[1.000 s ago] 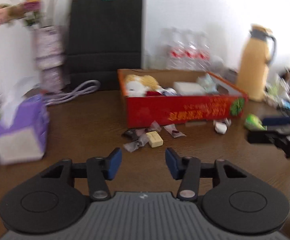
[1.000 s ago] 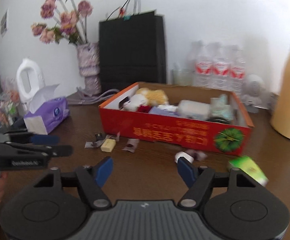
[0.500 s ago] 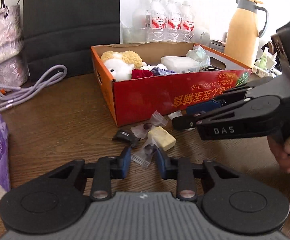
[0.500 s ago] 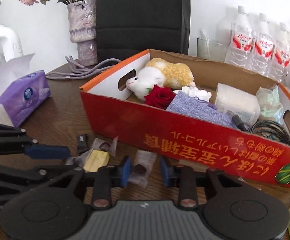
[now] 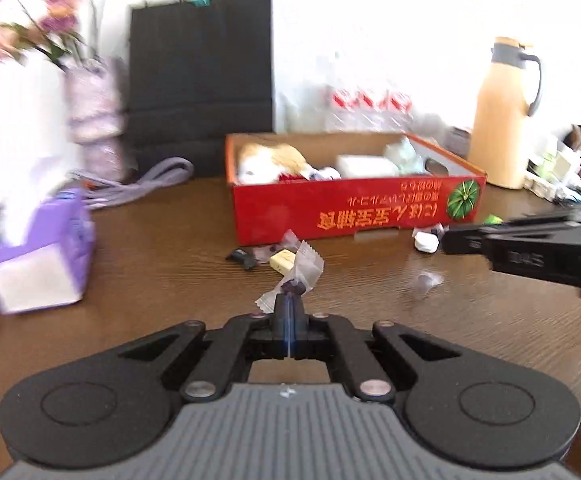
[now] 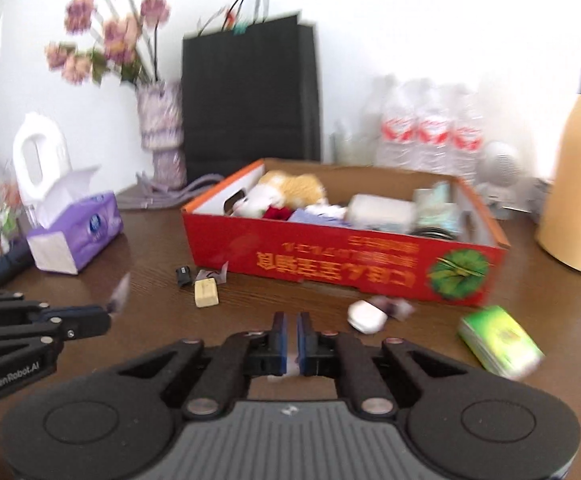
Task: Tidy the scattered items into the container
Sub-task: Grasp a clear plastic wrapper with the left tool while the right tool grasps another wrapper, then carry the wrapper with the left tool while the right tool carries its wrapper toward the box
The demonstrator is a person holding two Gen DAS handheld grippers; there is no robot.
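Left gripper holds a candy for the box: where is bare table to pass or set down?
Bare wood runs between the tissues and the box's left end, and across the near middle in front of the litter. It is crowded along the box front: black clip, yellow block, white case, green pack.

Red box (image 6: 342, 264), purple tissue pack (image 6: 86, 232), green packet (image 6: 498, 338)

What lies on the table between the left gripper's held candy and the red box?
In the left wrist view: a yellow block, a black clip and a loose wrapper, before the red box.
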